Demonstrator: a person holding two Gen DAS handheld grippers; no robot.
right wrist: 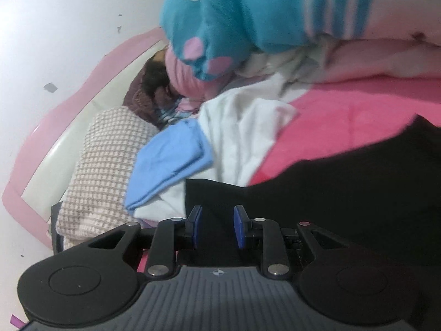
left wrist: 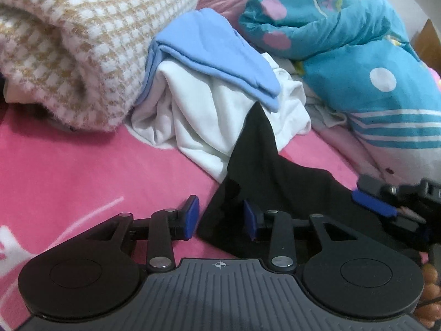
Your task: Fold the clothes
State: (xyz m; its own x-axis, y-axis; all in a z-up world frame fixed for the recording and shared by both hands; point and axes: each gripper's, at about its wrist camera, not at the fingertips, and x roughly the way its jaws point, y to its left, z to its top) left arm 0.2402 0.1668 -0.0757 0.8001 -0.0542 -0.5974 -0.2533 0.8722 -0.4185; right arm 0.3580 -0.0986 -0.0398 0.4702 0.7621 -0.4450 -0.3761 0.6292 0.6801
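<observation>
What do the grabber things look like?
Both the left gripper and right gripper have black metal arms with silver bolts, round black discs, a ribbed grey body with a small crosshair mark, and blue pads on the fingertips.

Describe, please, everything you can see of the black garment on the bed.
The black garment is plain, dark, soft-looking cloth, unfolded and lying loosely spread on the pink sheet. One narrow end rises to a peak against the white garment, just below the blue one. The left tongs straddle its near edge, pads apart. The right tongs hover over it, also apart.
</observation>
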